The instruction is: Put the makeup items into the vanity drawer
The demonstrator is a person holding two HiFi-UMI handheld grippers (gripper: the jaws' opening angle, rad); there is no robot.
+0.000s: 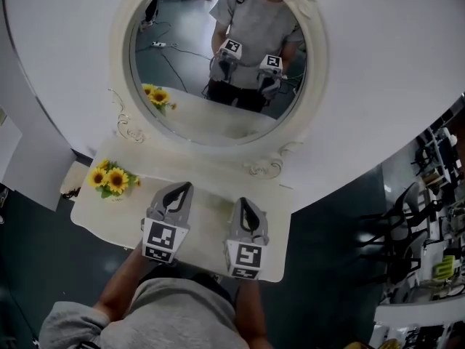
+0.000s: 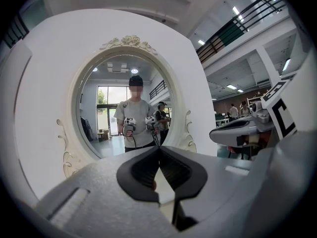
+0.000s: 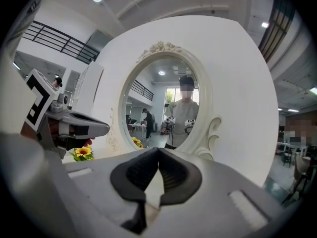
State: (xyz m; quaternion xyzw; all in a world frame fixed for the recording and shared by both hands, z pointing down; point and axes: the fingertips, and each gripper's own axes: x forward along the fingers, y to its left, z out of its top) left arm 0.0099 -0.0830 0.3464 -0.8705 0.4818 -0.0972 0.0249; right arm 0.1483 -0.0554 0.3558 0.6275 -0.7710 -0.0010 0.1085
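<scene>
I look down on a cream vanity table [image 1: 211, 213] with an oval mirror [image 1: 218, 57] behind it. My left gripper [image 1: 186, 187] and right gripper [image 1: 242, 203] hover side by side above the tabletop, both pointing at the mirror. The left jaws meet at their tips [image 2: 159, 149] with nothing between them. The right jaws [image 3: 158, 150] are likewise shut and hold nothing. From each gripper view the other gripper shows at the side, the right gripper [image 2: 242, 130] and the left gripper [image 3: 74, 125]. No makeup item or drawer shows in any view.
A small bunch of sunflowers [image 1: 109, 179] stands at the table's left end and also shows in the right gripper view as the sunflowers [image 3: 82, 152]. The mirror reflects the person holding both grippers. Cluttered shelves [image 1: 436, 217] stand to the right on the dark floor.
</scene>
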